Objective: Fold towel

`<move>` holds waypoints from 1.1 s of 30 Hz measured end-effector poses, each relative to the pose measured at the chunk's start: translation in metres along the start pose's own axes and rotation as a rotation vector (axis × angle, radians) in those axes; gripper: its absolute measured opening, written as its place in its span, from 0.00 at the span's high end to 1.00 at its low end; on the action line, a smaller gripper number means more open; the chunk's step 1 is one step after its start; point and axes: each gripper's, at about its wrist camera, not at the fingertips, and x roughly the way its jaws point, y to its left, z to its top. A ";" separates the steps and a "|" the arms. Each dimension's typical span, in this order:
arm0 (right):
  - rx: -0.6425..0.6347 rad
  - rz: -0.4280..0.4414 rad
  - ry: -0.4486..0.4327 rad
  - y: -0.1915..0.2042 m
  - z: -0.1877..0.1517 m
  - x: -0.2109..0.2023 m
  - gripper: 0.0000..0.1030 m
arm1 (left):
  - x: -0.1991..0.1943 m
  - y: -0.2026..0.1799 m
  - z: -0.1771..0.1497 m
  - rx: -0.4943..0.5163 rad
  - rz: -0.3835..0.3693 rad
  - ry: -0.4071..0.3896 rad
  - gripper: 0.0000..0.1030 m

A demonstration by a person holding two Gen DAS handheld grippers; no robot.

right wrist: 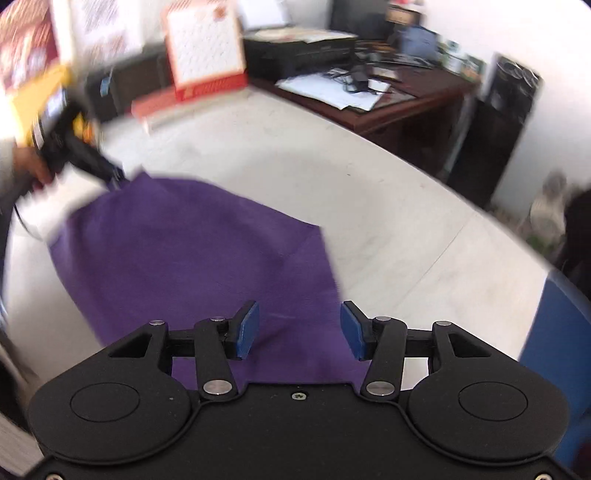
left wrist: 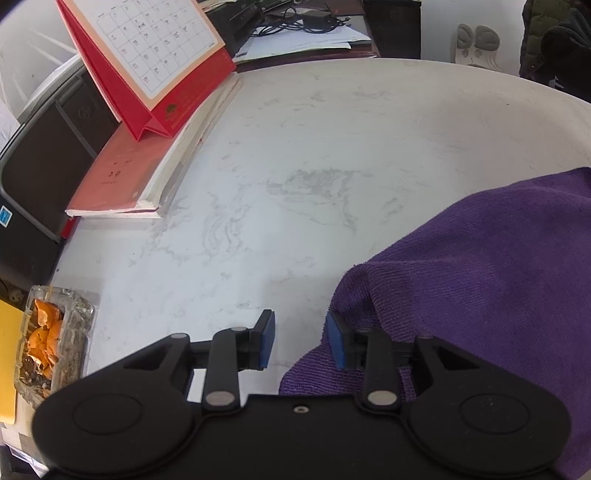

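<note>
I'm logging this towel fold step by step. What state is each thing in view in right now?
Purple towel: lying on the table, part folded, held by neither gripper.
Left gripper: jaws apart, empty, at the towel's edge.
Right gripper: jaws apart, empty, above the towel.
Desk calendar: standing upright on a red book.
Glass ashtray: holds orange peel.

White marble table [left wrist: 332, 155] filling foreground; dark wooden desk [right wrist: 406, 107] standing behind table; white wall [right wrist: 517, 33] rising beyond desk.
</note>
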 end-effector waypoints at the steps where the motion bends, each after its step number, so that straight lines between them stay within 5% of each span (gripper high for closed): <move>1: -0.043 0.028 0.027 -0.002 0.004 0.008 0.54 | 0.000 0.000 -0.001 0.003 0.000 0.004 0.72; 8: -0.272 0.182 0.117 0.006 0.018 0.036 0.57 | 0.000 -0.001 -0.005 0.009 0.006 0.006 0.71; 14: -0.490 0.227 0.144 0.020 0.022 0.049 0.57 | 0.002 0.001 -0.003 0.009 0.001 0.014 0.70; 24: -0.569 0.382 0.236 0.013 0.027 0.078 0.57 | 0.003 0.003 -0.004 -0.001 0.014 0.013 0.61; 29: -0.530 0.375 0.231 0.009 0.024 0.066 0.86 | 0.003 0.003 -0.003 0.002 0.022 0.010 0.60; 33: -0.492 0.355 0.231 0.012 0.018 0.064 0.94 | 0.003 0.003 -0.004 0.010 0.028 0.002 0.60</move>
